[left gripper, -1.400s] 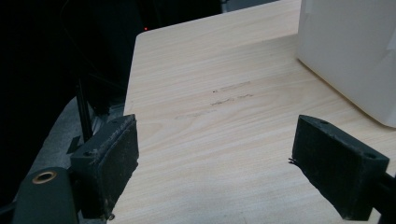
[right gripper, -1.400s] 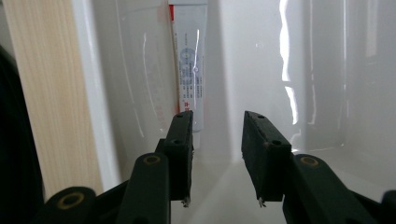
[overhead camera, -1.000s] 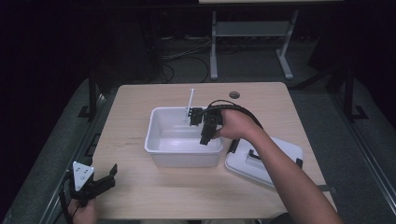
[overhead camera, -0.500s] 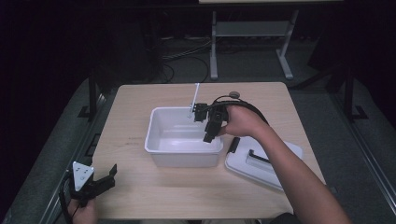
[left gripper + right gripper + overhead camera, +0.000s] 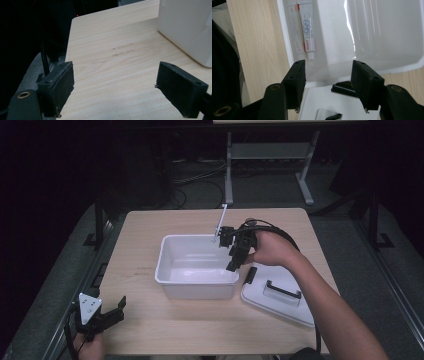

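A white tube (image 5: 305, 30) lay inside the white bin (image 5: 167, 262) on the table (image 5: 150, 330). Above it the right gripper (image 5: 235, 254) hovered empty, jaws just opening. The left gripper (image 5: 112, 312) rested wide apart.

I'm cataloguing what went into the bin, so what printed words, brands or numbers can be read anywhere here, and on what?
Tube lying in the white bin: blue lettering and a red band along it, too blurred to read.
Table: faint dark marks on the wood, not readable as text.
Bin lid: no writing visible.
Nothing else carries legible text.
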